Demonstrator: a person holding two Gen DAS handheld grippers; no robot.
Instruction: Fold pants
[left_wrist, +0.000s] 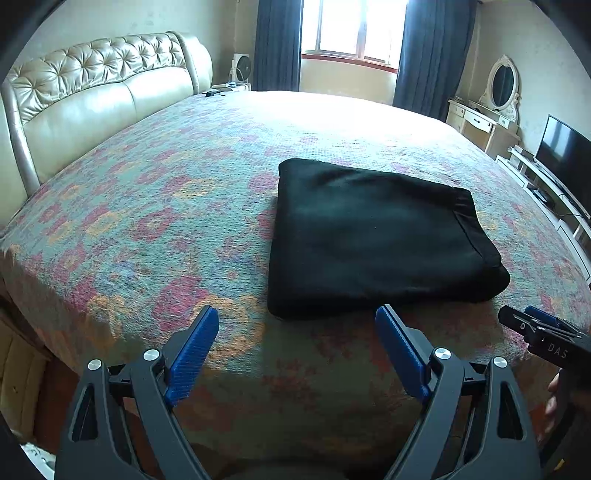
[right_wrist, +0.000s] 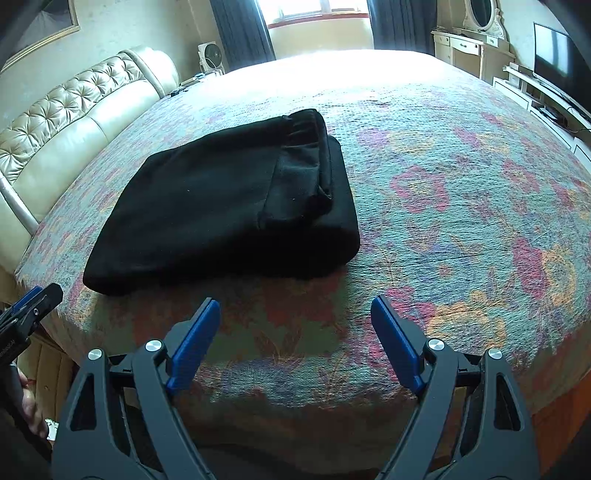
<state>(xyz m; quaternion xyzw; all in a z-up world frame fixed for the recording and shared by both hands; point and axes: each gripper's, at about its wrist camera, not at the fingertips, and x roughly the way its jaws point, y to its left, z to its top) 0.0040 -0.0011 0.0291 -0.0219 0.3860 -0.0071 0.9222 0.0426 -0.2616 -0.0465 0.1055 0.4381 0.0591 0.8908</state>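
Observation:
Black pants (left_wrist: 373, 236) lie folded into a compact rectangle on the bed, near its front edge; in the right wrist view (right_wrist: 229, 210) the elastic waistband shows on top at the far right of the stack. My left gripper (left_wrist: 297, 317) is open and empty, just short of the stack's near edge. My right gripper (right_wrist: 295, 310) is open and empty, to the right of the stack and apart from it. The right gripper also shows at the right edge of the left wrist view (left_wrist: 535, 325), and the left gripper at the left edge of the right wrist view (right_wrist: 33, 299).
The bed (left_wrist: 155, 206) has a floral cover in teal, pink and orange. A beige tufted headboard (left_wrist: 96, 88) stands at the left. A dresser with an oval mirror (left_wrist: 502, 85) and a TV (left_wrist: 565, 151) are at the right, a curtained window (left_wrist: 354, 29) behind.

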